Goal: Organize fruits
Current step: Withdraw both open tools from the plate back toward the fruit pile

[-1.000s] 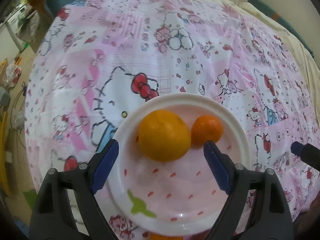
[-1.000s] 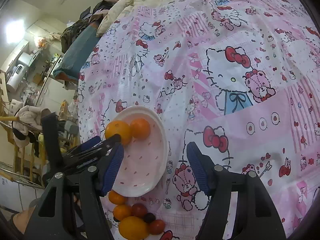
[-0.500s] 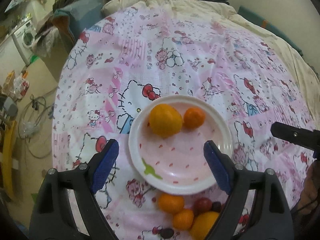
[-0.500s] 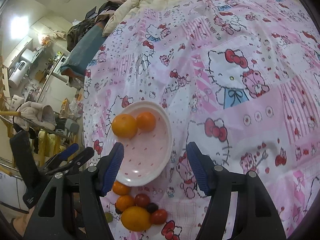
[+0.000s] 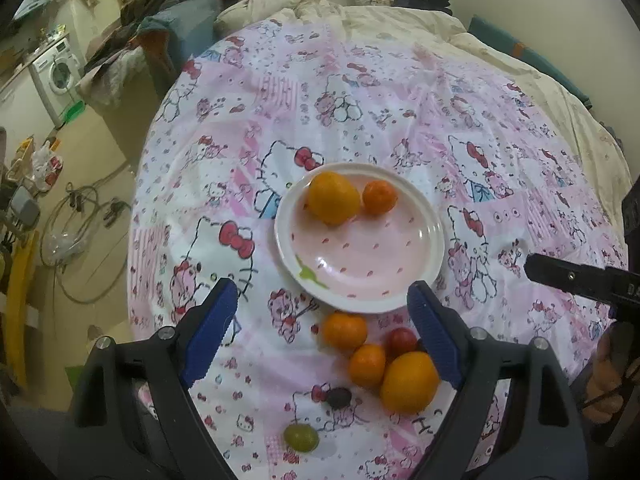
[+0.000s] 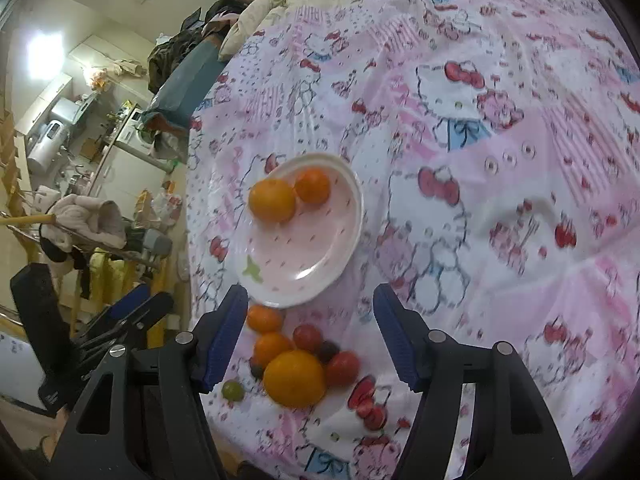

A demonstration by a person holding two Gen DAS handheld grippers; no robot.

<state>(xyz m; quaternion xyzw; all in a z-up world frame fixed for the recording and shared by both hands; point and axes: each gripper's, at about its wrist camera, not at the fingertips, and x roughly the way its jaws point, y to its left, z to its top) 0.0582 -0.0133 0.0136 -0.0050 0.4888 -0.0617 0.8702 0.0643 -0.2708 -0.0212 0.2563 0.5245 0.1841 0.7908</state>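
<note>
Big pink tablecloth, plate mid-cloth w/ 2 fruits in: large orange & tangerine touching. Loose pile just beside the near rim: second big orange, small ones, green grape. Left gripper & right gripper both spread wide, holding nothing. Looks barely started; most left.

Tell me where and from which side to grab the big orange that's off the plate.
Grip the big orange across its widest middle, coming down from above with the open left gripper. It is round with no handle. A small tangerine touches its left and a red fruit sits just behind, so probably set the fingers front-to-back or along its free right side.
</note>
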